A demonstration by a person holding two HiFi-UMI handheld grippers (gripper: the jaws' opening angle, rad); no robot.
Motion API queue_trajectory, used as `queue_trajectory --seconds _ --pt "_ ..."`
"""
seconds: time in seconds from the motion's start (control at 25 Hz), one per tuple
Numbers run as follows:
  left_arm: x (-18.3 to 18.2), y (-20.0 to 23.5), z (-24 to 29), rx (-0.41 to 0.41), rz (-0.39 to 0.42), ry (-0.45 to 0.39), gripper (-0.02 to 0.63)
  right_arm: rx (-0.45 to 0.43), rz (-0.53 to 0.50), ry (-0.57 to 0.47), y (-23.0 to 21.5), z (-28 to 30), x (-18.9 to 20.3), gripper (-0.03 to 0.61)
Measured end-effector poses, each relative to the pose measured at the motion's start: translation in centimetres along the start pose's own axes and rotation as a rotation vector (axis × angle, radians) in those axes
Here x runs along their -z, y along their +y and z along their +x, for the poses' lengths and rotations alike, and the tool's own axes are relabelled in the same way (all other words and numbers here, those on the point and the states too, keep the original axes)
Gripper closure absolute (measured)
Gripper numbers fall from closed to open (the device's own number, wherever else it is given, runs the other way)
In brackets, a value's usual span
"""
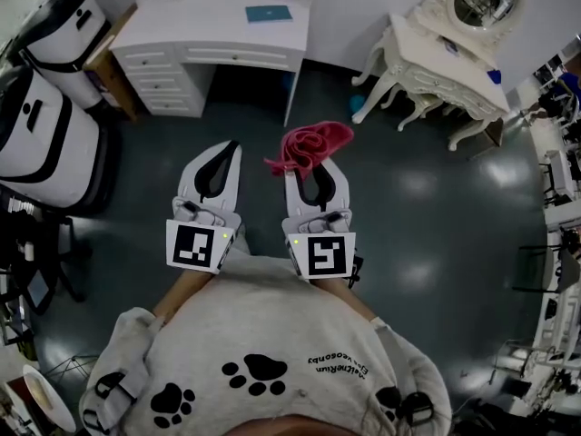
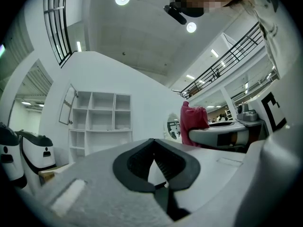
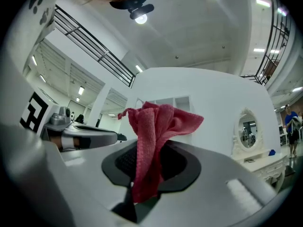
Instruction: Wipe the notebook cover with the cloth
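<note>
Our paw-print sweatshirt [image 1: 272, 312] frames both tools: the right gripper [image 1: 311, 173] clamps the red cloth [image 1: 309, 142], and the left gripper [image 1: 227, 153] is closed on nothing. What looks like the notebook [image 1: 269, 13] lies on the white desk [image 1: 213, 25], well ahead of us. We judge wiping not yet begun; next we must reach that desk and press the cloth to the cover.

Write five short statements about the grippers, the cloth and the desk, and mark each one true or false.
1. The right gripper is clamped on the red cloth. True.
2. The left gripper grips a notebook. False: its jaws are together with nothing between them.
3. The cloth lies spread on the white desk. False: it is bunched in the right gripper's jaws, over the dark floor.
4. A blue notebook lies flat on the white desk. True.
5. The cloth touches the notebook. False: they are well apart.
</note>
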State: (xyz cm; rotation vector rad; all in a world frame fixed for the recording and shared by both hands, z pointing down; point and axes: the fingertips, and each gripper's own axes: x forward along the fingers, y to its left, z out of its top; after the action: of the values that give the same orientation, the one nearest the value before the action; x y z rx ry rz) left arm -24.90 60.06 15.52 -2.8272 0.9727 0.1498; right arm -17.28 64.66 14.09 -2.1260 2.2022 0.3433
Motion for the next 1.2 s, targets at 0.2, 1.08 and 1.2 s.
queue_trajectory --seconds 0.2,1.08,1.2 --pt "0.6 0.9 2.4 0.008 -0.008 -0.006 0.615 0.016 0.007 0.012 -1.4 1.8 1.1 0.489" --pt "5.5 16.8 22.8 0.133 -0.023 -0.026 0.615 0.113 -0.008 0.02 -7.4 26.2 7.0 0.489" --pt "6.4 18.3 24.6 0.152 -0.038 -0.027 0.615 0.135 -0.013 0.03 -7.8 28.3 7.8 0.488"
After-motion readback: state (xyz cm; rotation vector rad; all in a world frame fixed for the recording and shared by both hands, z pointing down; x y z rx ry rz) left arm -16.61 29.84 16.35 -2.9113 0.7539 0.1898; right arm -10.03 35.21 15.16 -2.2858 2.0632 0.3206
